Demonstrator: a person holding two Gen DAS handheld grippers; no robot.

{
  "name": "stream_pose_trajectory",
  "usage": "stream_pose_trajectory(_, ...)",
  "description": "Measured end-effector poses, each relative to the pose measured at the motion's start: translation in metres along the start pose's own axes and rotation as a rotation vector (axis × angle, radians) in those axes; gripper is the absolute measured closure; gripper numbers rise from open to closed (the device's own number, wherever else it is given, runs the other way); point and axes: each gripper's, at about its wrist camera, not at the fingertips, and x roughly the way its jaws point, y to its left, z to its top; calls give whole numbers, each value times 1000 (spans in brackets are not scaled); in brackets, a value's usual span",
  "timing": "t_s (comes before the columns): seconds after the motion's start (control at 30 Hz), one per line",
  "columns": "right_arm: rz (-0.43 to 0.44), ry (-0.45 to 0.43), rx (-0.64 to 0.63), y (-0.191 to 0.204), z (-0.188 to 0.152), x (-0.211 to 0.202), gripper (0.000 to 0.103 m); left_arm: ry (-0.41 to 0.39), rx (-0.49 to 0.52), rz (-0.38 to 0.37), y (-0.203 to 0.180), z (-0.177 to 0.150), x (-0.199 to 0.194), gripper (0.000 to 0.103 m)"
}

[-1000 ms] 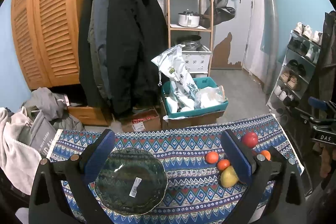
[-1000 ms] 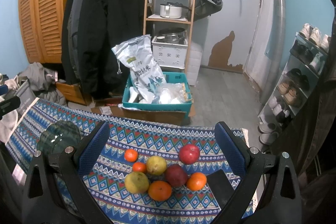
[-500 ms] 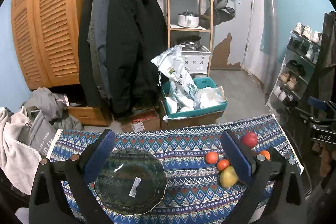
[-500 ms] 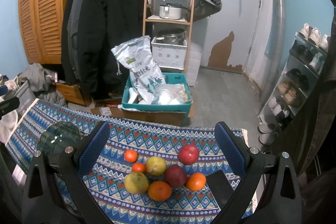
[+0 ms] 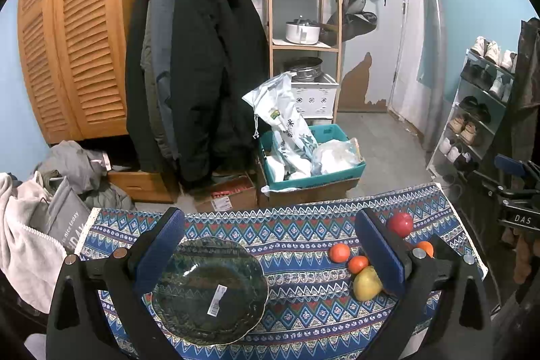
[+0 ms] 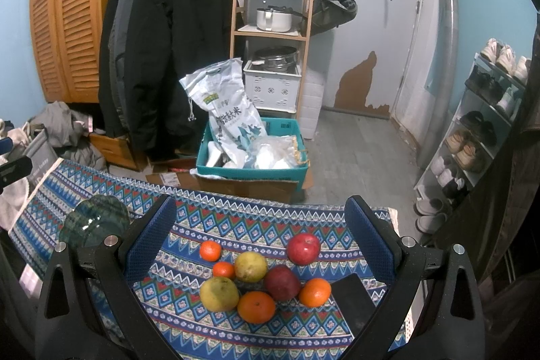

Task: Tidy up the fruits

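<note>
A dark green glass plate [image 5: 209,289] with a white sticker lies on the patterned tablecloth [image 5: 297,231], below my open left gripper [image 5: 270,245]. To its right sit small oranges [image 5: 339,252], a yellow pear [image 5: 367,283] and a red apple [image 5: 400,224]. In the right wrist view, several fruits cluster between the fingers of my open right gripper [image 6: 261,233]: a red apple [image 6: 303,248], a darker apple [image 6: 281,282], two yellow pears [image 6: 250,266], and oranges [image 6: 256,306]. The plate [image 6: 96,221] shows at far left there. Both grippers hold nothing.
A black phone-like slab [image 6: 354,299] lies on the cloth right of the fruit. Beyond the table's far edge stand a teal crate [image 6: 253,164] with bags, cardboard boxes, hanging coats [image 5: 202,73], a wooden shelf and a shoe rack [image 6: 482,123]. Clothes pile at the left.
</note>
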Motion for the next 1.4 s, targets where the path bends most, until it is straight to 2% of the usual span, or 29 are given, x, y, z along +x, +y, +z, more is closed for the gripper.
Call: stream_pose_trajectory(1.4,0,-3,-3,-1,0,-1,5,-3,-2,-4,1,-2,-3,1)
